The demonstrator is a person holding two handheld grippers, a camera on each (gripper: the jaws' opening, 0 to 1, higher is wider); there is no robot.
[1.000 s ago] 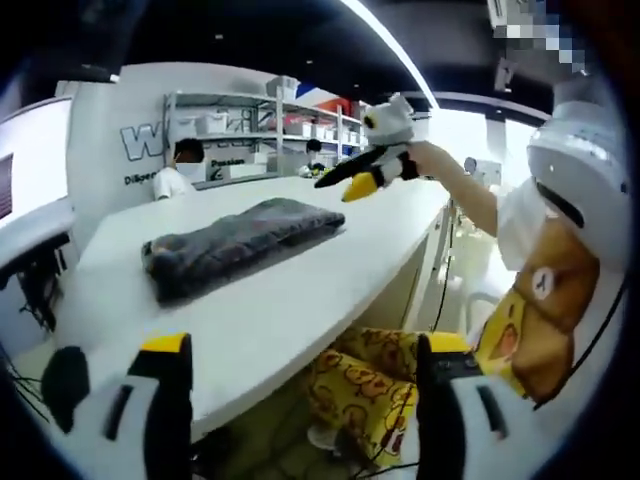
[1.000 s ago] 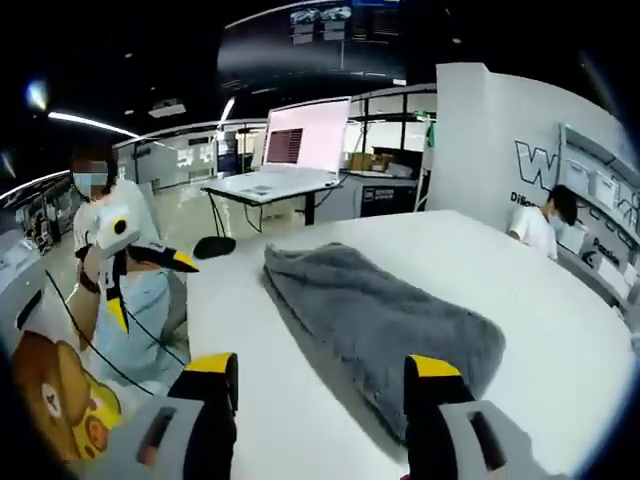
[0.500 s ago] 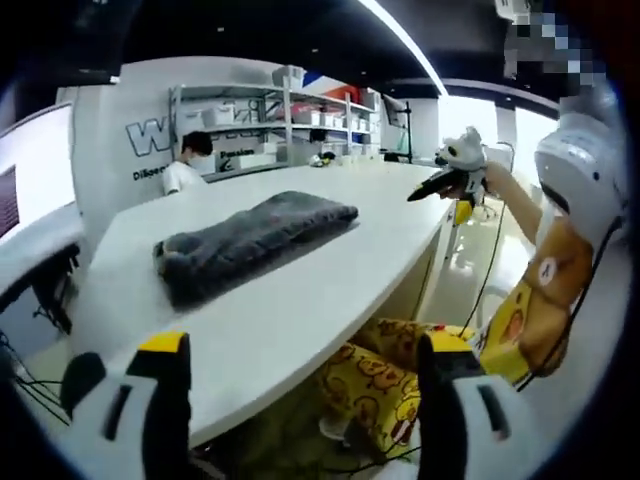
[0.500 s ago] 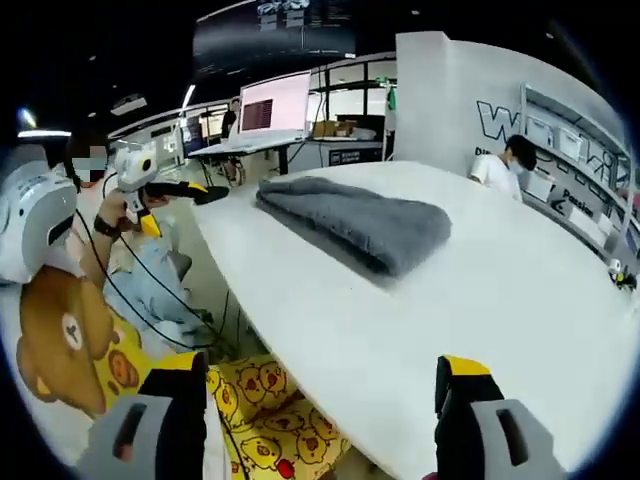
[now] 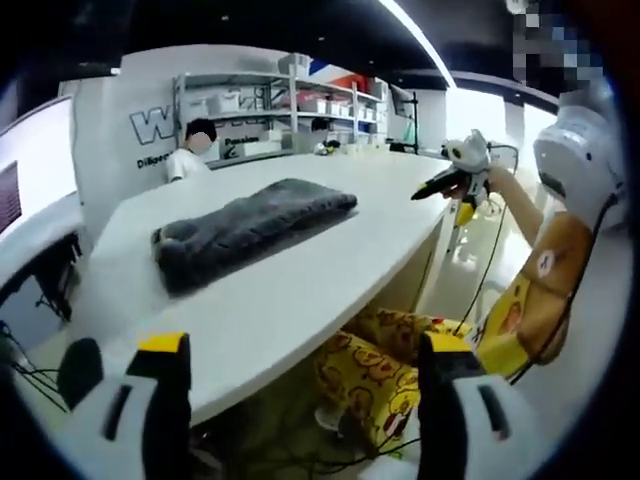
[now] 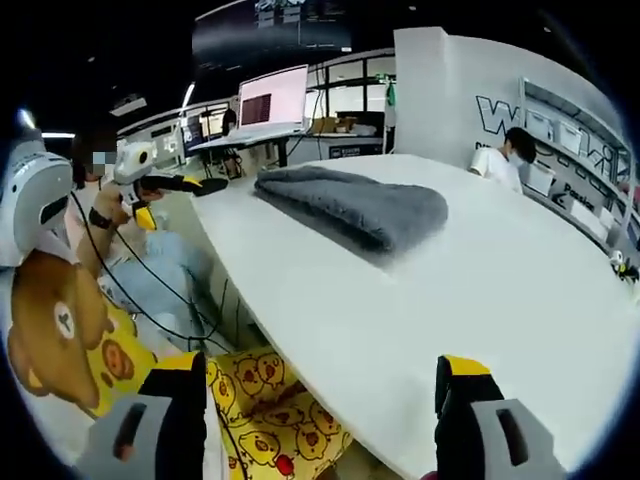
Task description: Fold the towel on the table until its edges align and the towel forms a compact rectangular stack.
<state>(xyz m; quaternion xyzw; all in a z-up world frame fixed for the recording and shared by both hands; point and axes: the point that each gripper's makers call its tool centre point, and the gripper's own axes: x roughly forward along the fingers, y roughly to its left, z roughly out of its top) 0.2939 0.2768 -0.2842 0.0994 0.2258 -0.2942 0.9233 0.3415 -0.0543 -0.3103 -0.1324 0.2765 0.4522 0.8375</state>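
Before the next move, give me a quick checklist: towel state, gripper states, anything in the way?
1. Grey fluffy towel folded into a compact stack on the white table: ok, it lies as a thick narrow bundle; exact edge alignment cannot tell.
2. Towel in sight of both gripper views: ok.
3. Left gripper open and holding nothing: ok.
4. Right gripper open and holding nothing: ok.
5. Both grippers off the towel: ok, each sits off the table's near edge, apart from the towel.
6. Table surface around the towel free of other items: ok near the towel; a small object sits at the far edge.
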